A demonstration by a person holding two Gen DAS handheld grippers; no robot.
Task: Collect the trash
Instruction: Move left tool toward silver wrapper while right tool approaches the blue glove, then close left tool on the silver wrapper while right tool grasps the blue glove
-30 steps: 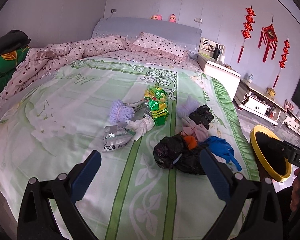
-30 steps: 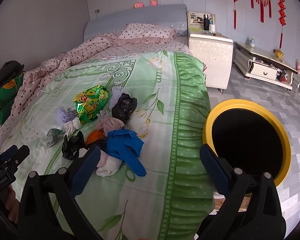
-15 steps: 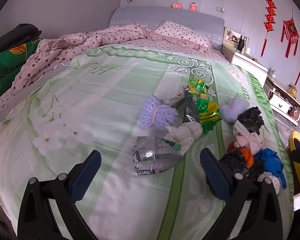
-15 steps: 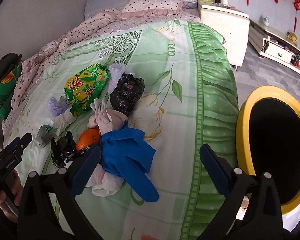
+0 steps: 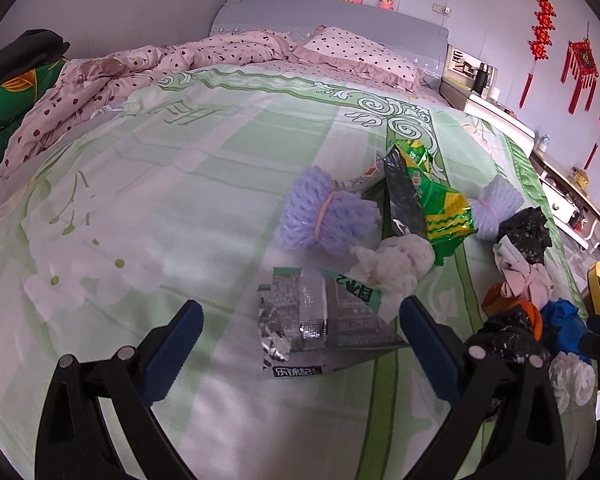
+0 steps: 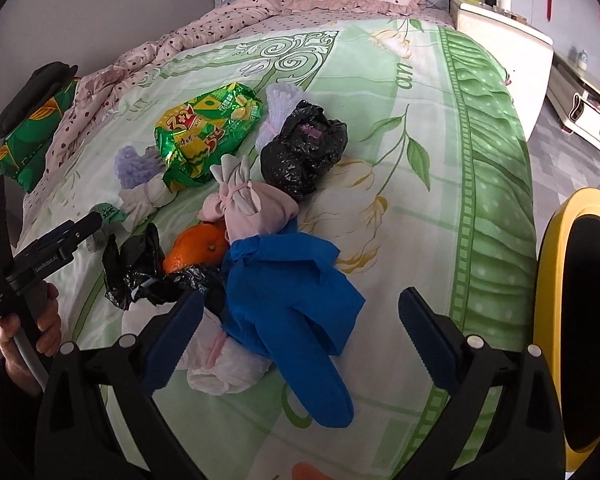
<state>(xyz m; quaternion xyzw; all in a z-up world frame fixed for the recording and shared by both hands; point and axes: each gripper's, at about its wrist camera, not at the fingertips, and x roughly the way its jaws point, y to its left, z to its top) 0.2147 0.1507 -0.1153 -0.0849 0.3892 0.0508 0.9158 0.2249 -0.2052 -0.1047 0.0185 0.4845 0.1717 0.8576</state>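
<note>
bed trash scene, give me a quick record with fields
surface: bed, green floral sheet
left gripper: open, empty, over silver wrapper
right gripper: open, empty, over blue glove
other trash: green snack bag, black bags, orange, purple foam net
bin: yellow rim, beside bed

Trash lies clustered on the bed (image 5: 180, 200): a flattened silver wrapper (image 5: 324, 328), crumpled green snack bag (image 6: 208, 136), black bags (image 6: 304, 152), a blue glove (image 6: 296, 312).
</note>
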